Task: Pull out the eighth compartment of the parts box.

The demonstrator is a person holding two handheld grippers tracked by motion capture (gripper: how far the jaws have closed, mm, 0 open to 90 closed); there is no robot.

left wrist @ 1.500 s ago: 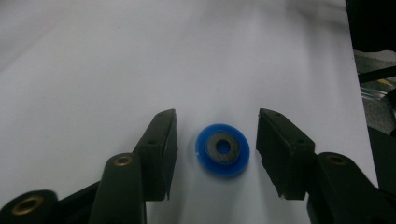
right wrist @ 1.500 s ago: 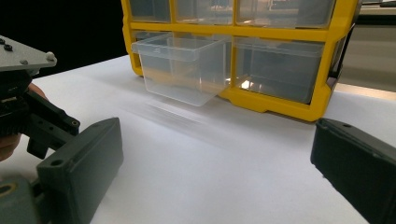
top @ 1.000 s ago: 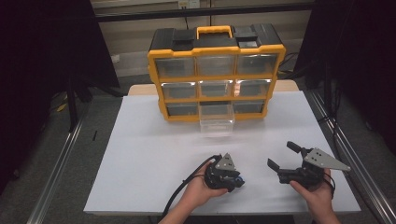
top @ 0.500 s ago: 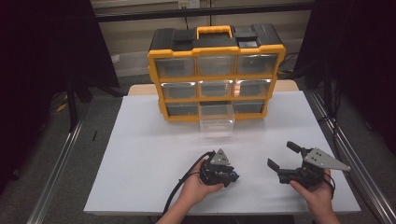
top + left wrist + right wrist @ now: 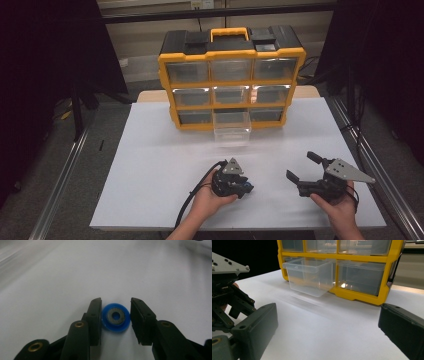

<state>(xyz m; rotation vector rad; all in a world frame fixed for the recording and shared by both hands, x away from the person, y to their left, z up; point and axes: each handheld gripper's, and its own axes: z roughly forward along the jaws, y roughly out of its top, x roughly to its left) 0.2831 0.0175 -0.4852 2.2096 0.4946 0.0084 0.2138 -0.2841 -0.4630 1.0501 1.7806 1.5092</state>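
At the centre of the left gripper view, a blue ring (image 5: 115, 317) is flanked, ungripped, by the left gripper (image 5: 115, 315)'s part-open jaws, while the right gripper (image 5: 306, 168) is held wide open, empty.

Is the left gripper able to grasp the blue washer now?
Probably yes. The blue washer lies flat on the white table between the open jaws of the left gripper, with nothing in between.

I see a blue washer (image 5: 115, 317), glossy plastic with a dull dark core, on the matt white sheet (image 5: 150, 175). Left gripper (image 5: 115, 315): matt black plastic, brass rivets. Organiser (image 5: 231, 80) at upper centre: yellow-black plastic; its drawer (image 5: 309, 276) clear and shiny.
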